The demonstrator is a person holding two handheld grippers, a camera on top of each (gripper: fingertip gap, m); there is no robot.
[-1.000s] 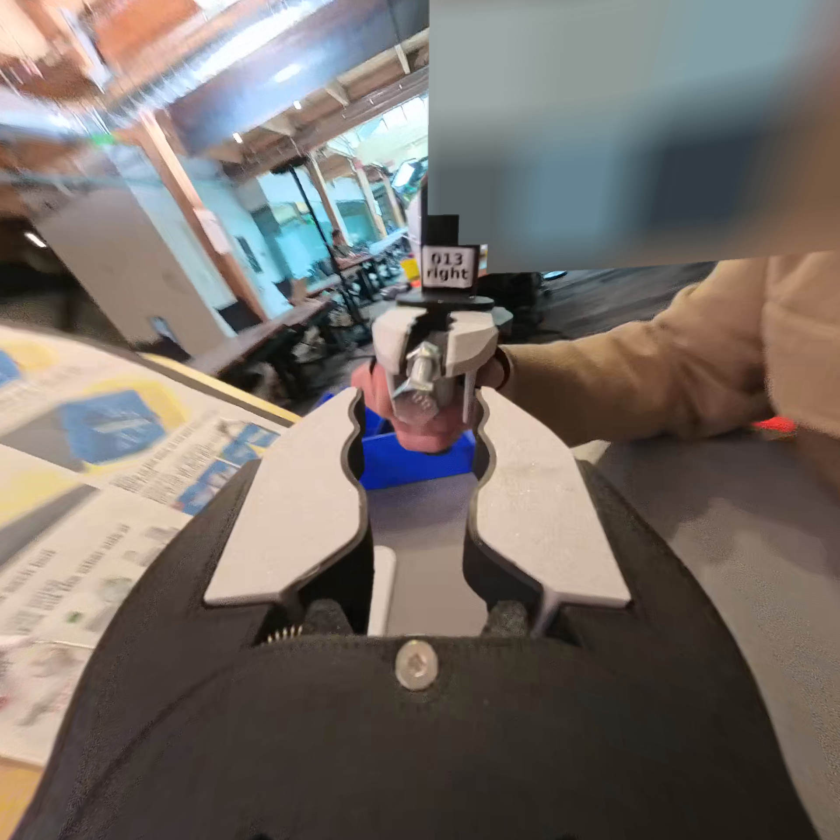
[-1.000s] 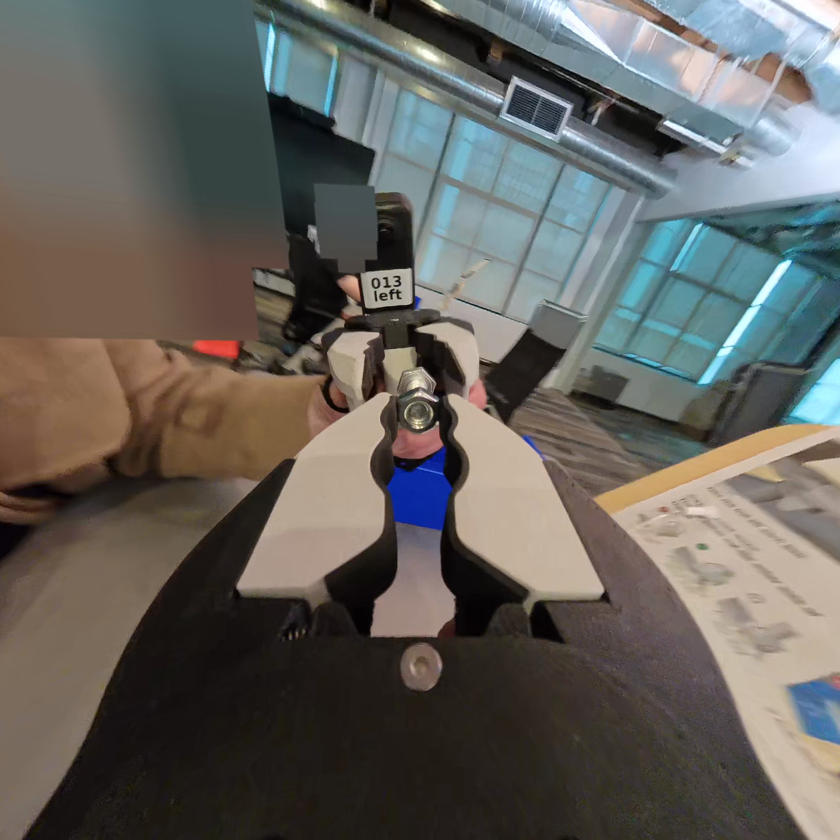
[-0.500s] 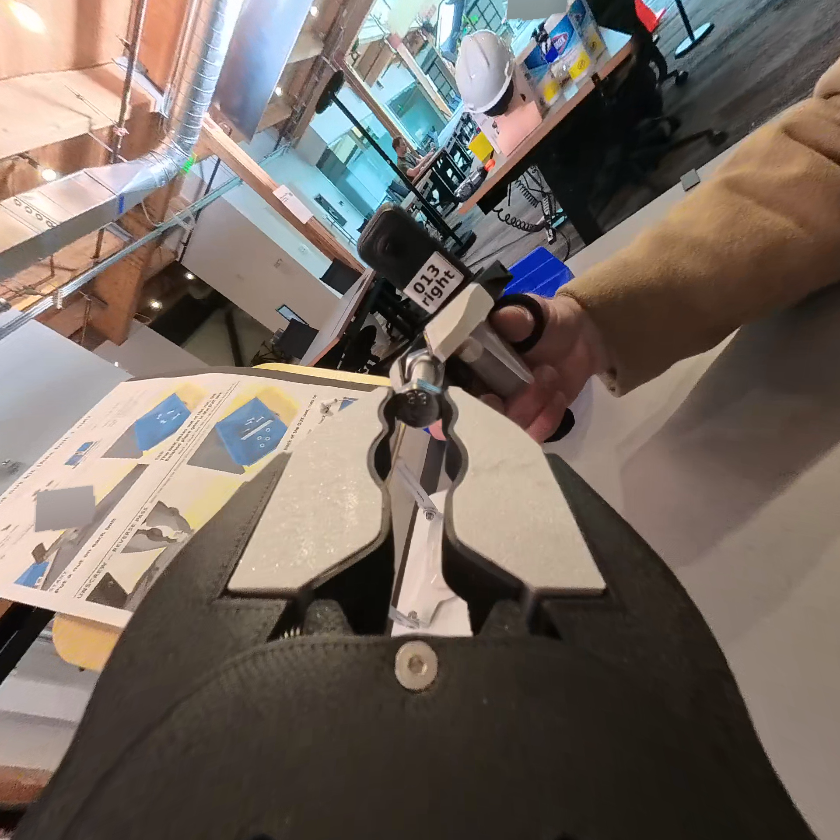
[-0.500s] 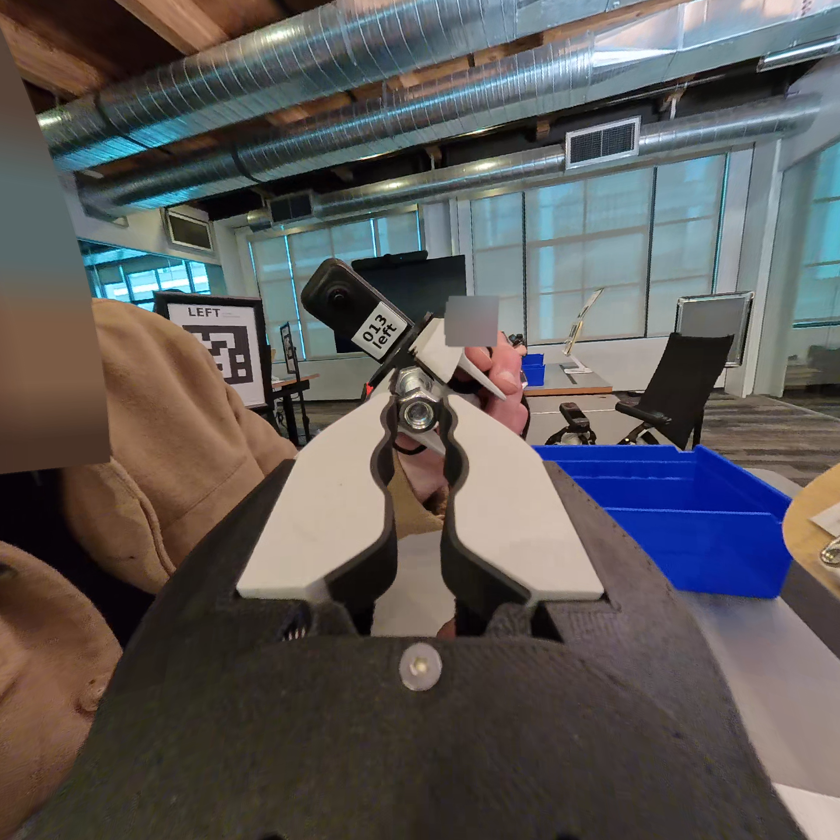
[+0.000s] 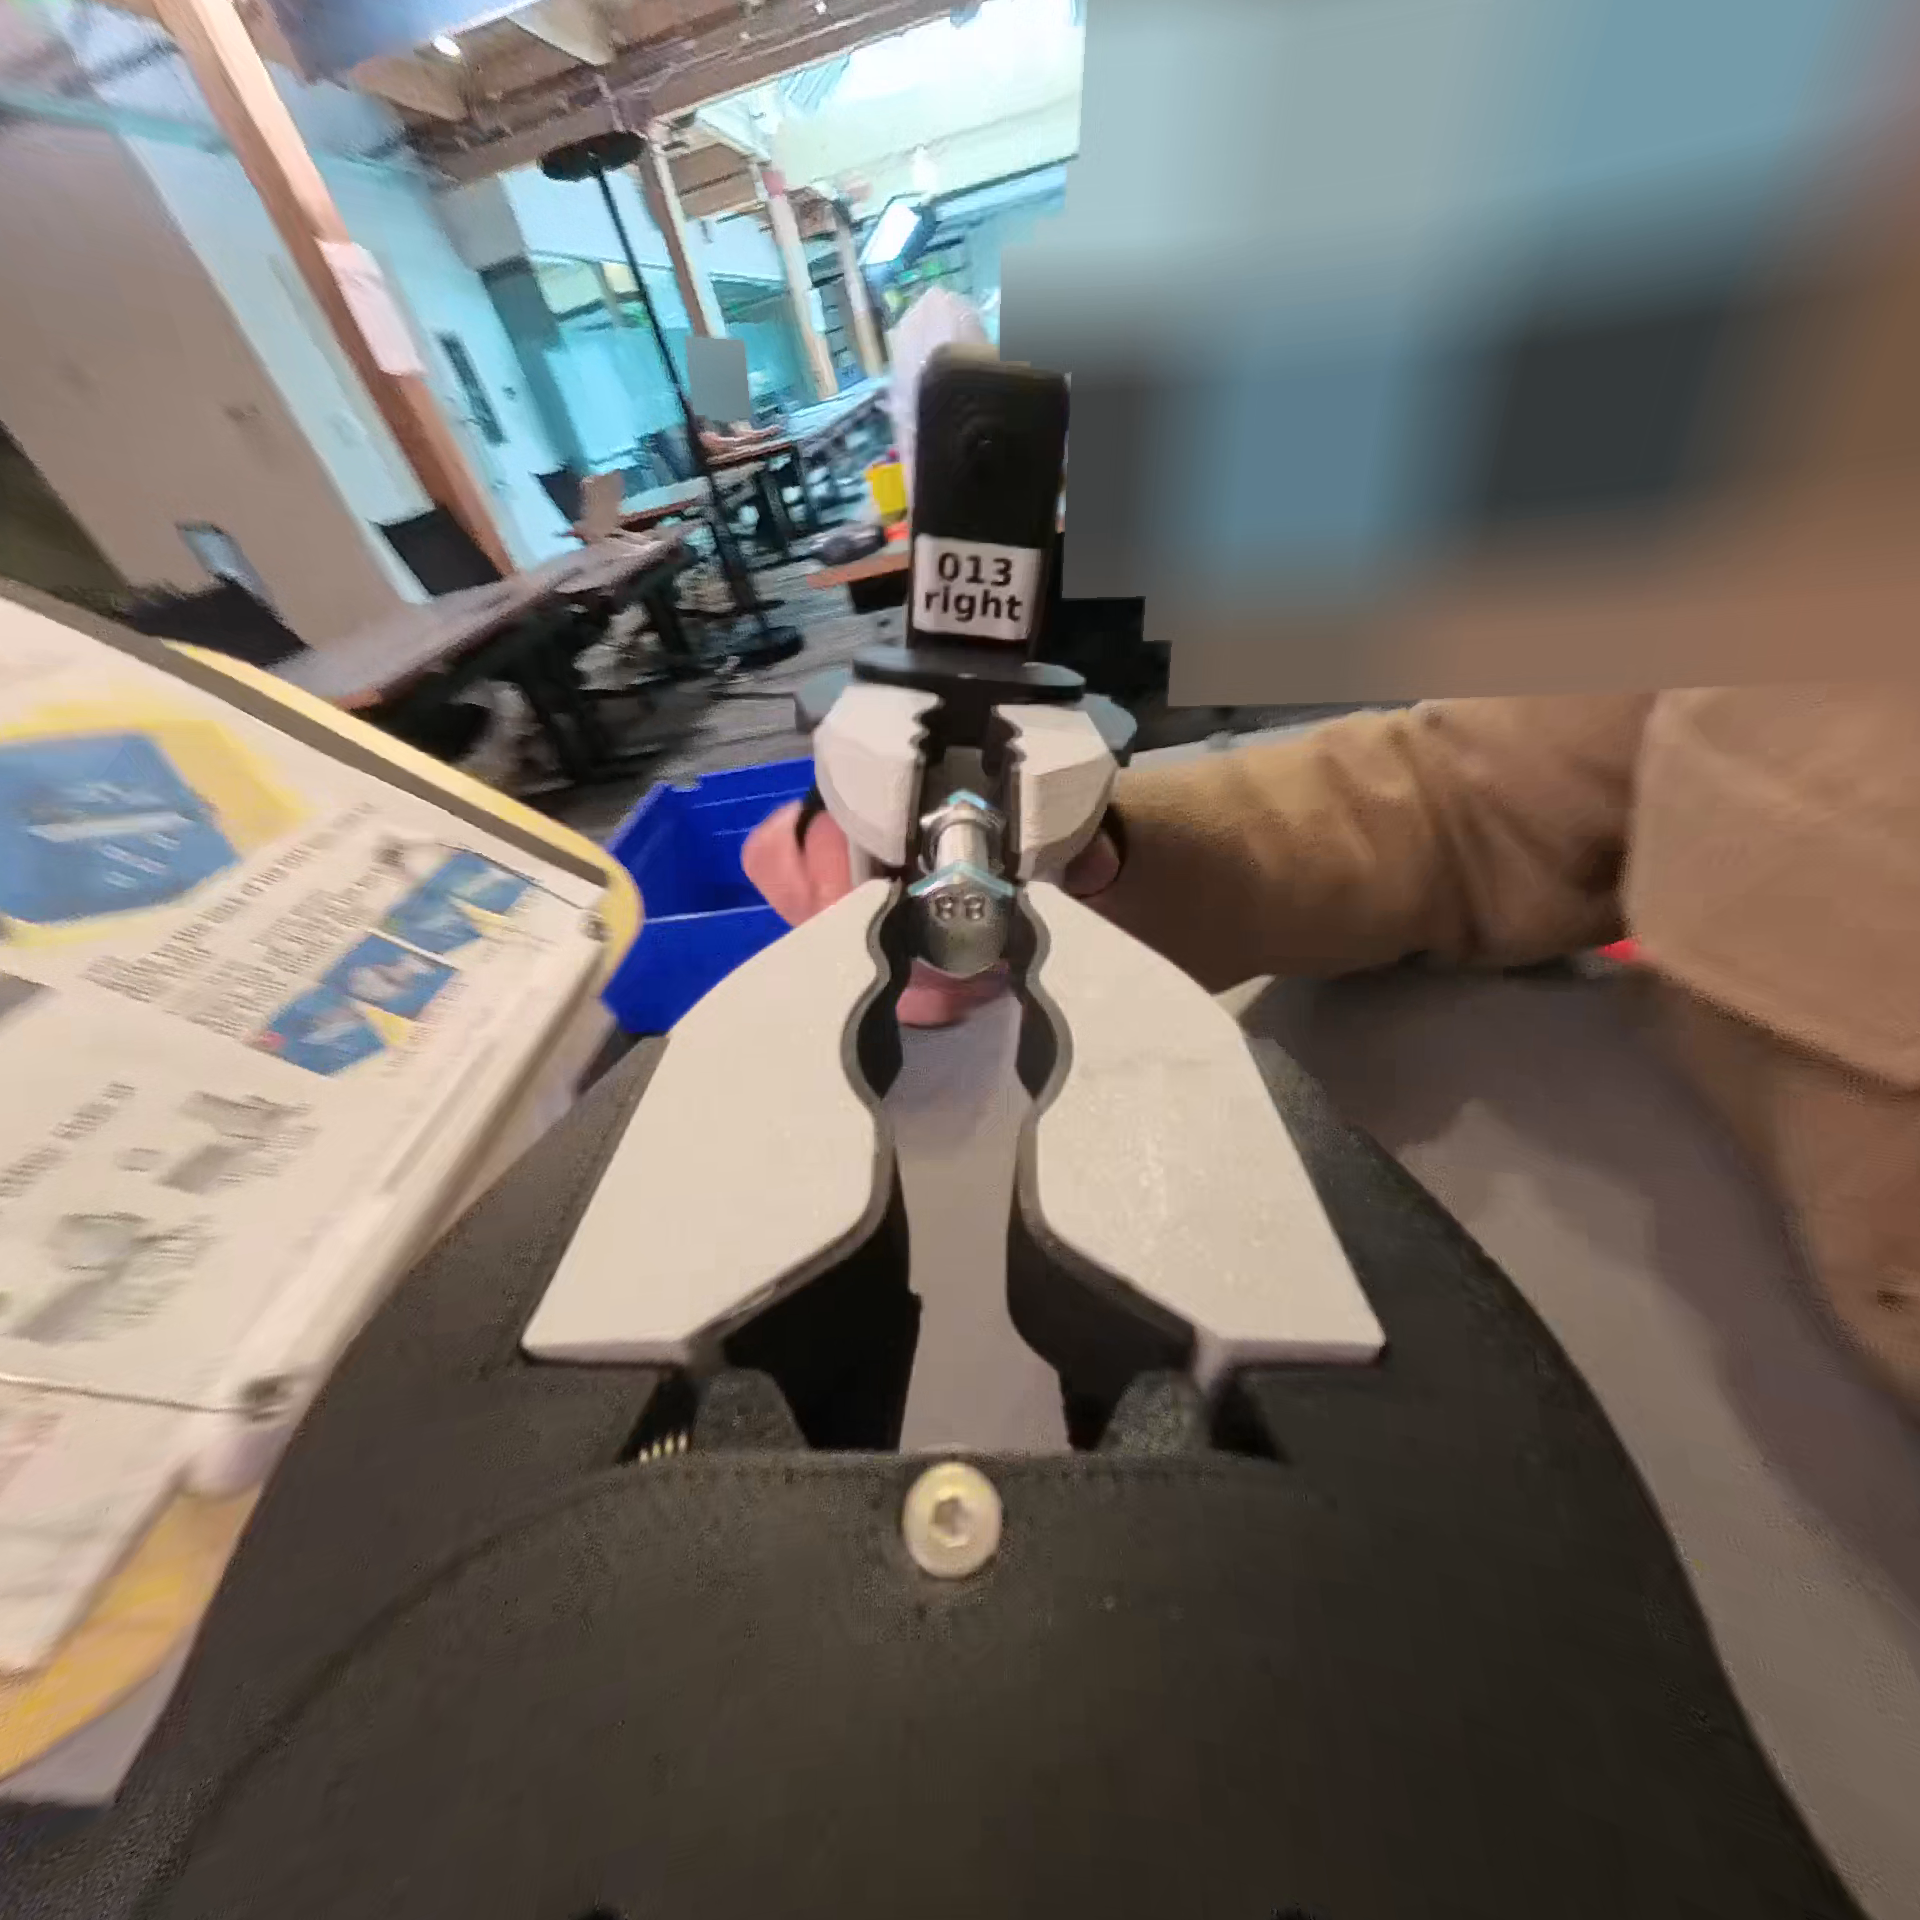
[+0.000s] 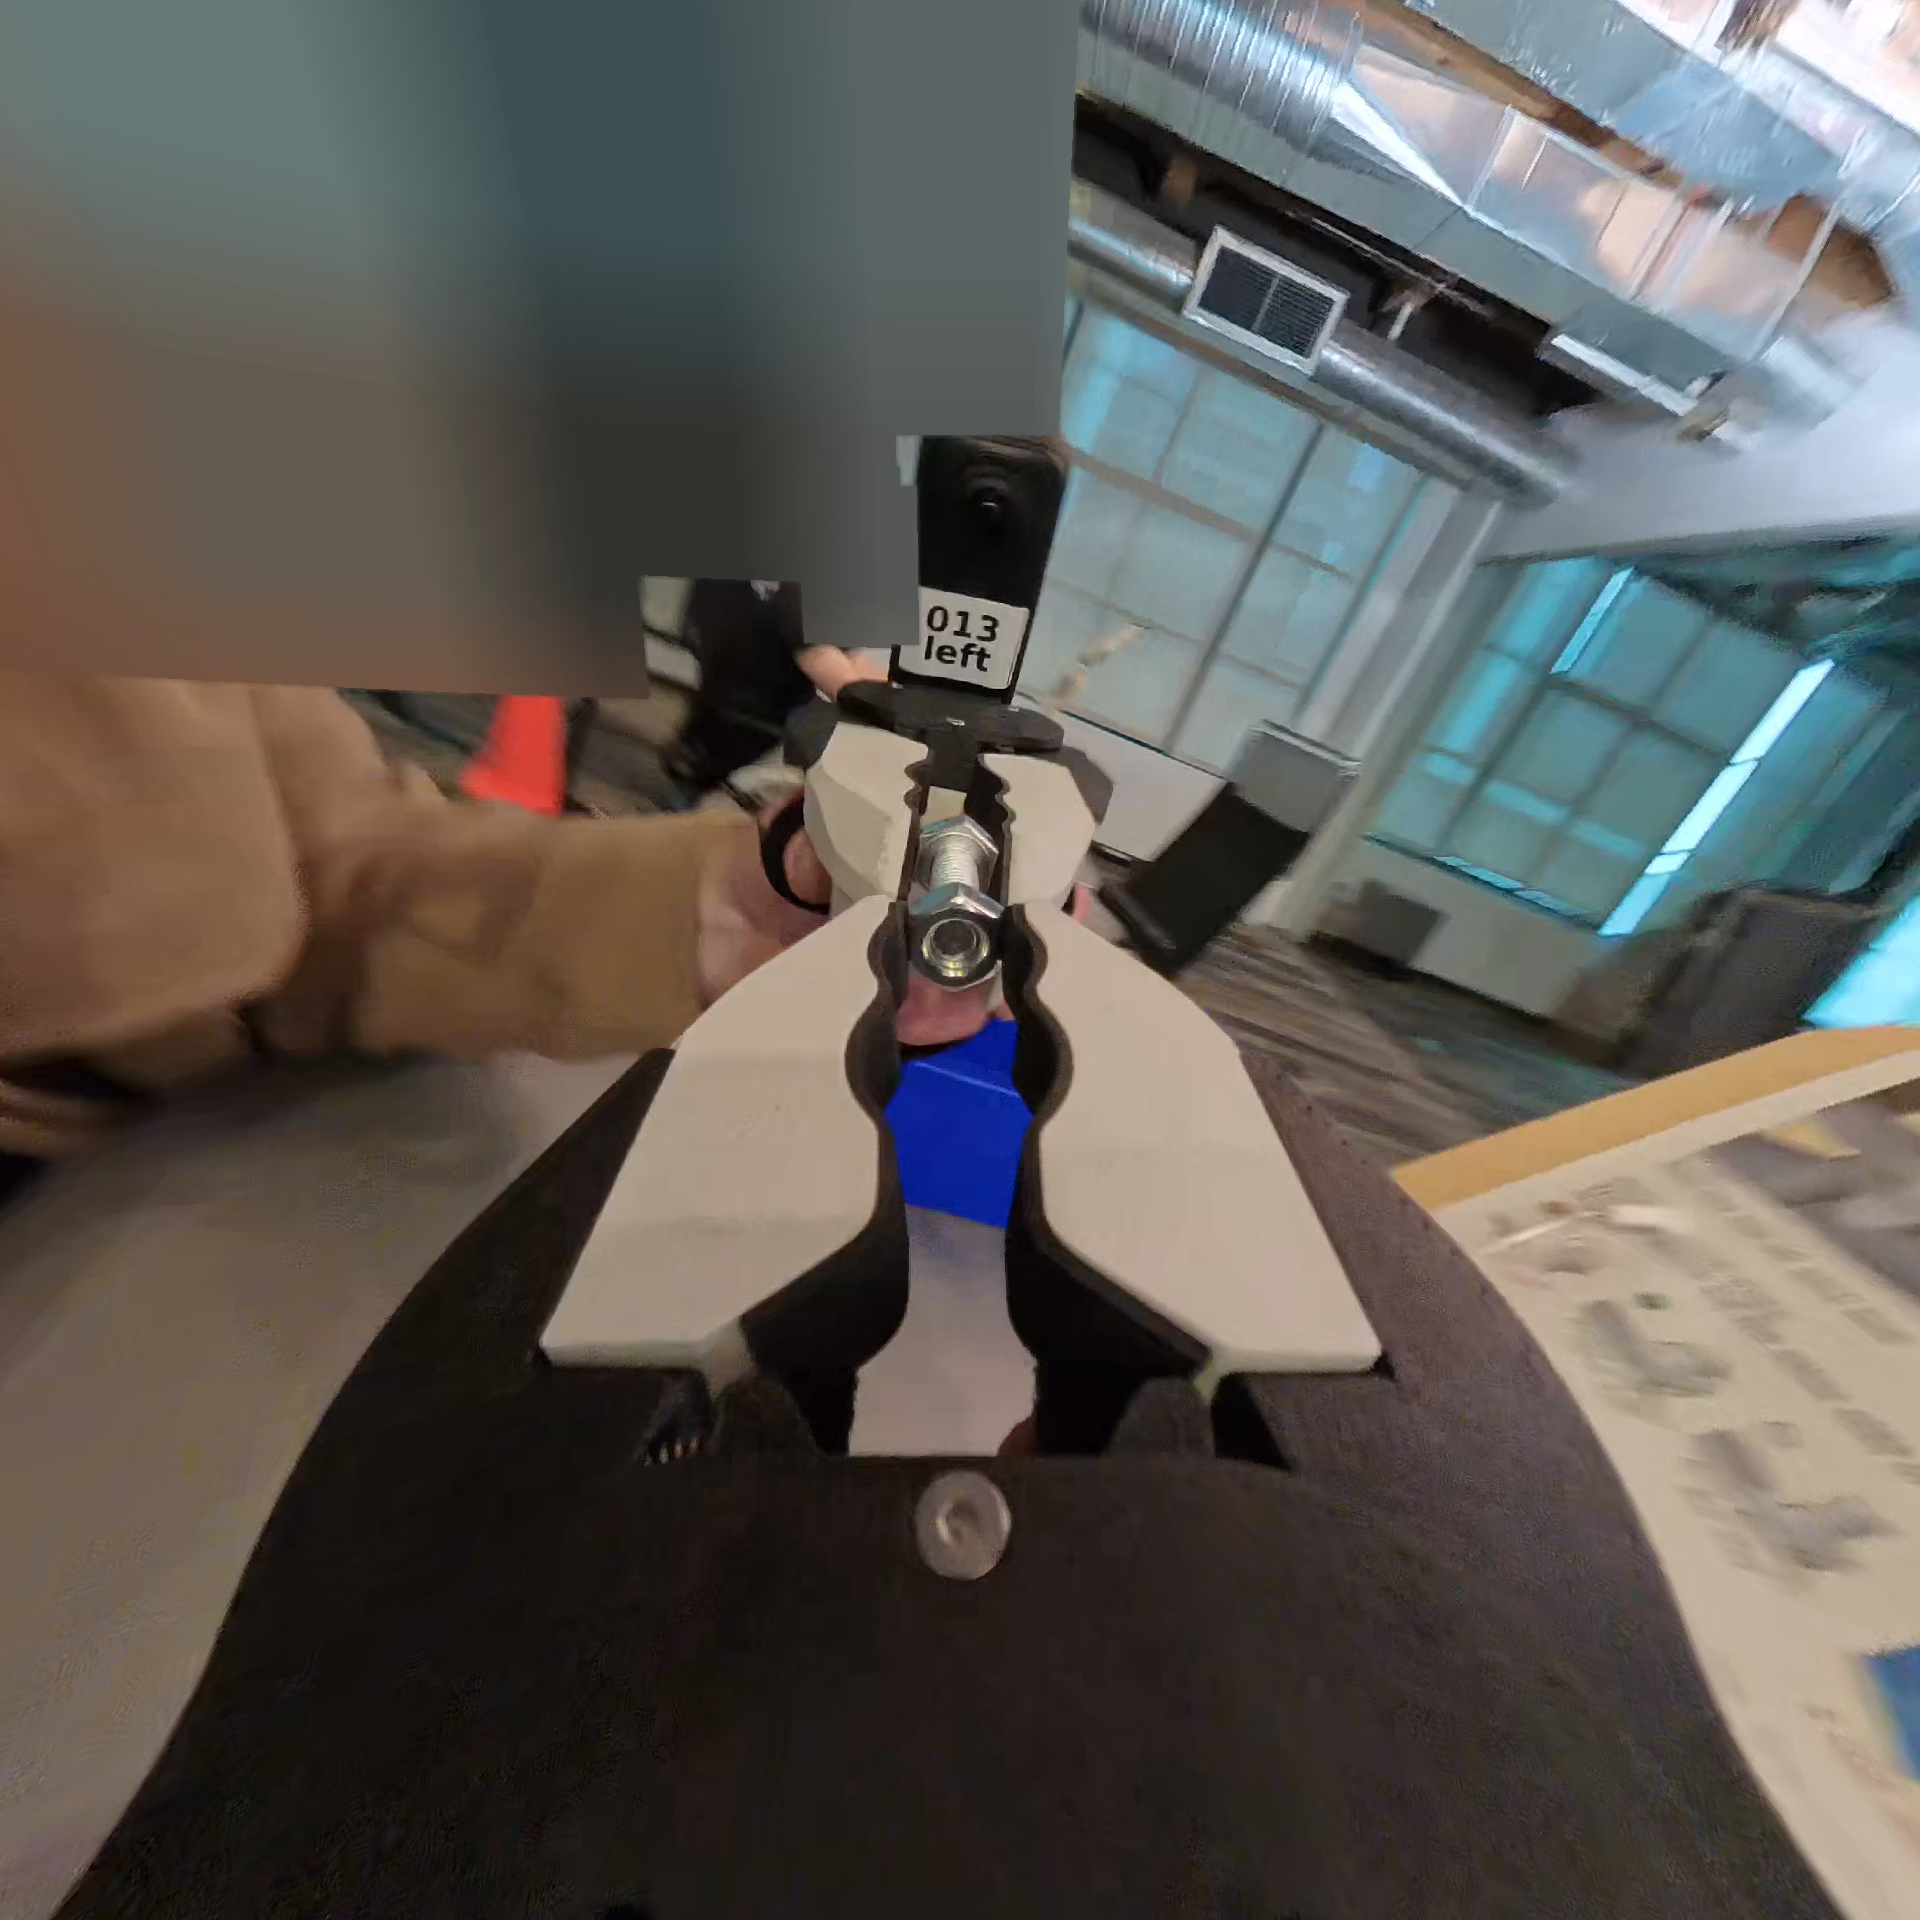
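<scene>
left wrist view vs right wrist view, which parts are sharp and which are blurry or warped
Left wrist view: the left tool and the bolt head it grips are sharp, while the printed sheet at left is smeared. Right wrist view: the right tool and nut are crisp; the printed sheet at right and the ceiling ducts streak. Both views bow at the edges from the wide lens.

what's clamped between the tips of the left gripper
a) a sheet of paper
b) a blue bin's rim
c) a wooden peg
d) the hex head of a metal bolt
d: in the left wrist view the left gripper has its tips closed on the hex head of the bolt, whose threaded shank runs on to the right gripper facing it; the blue bin sits apart behind.
</scene>
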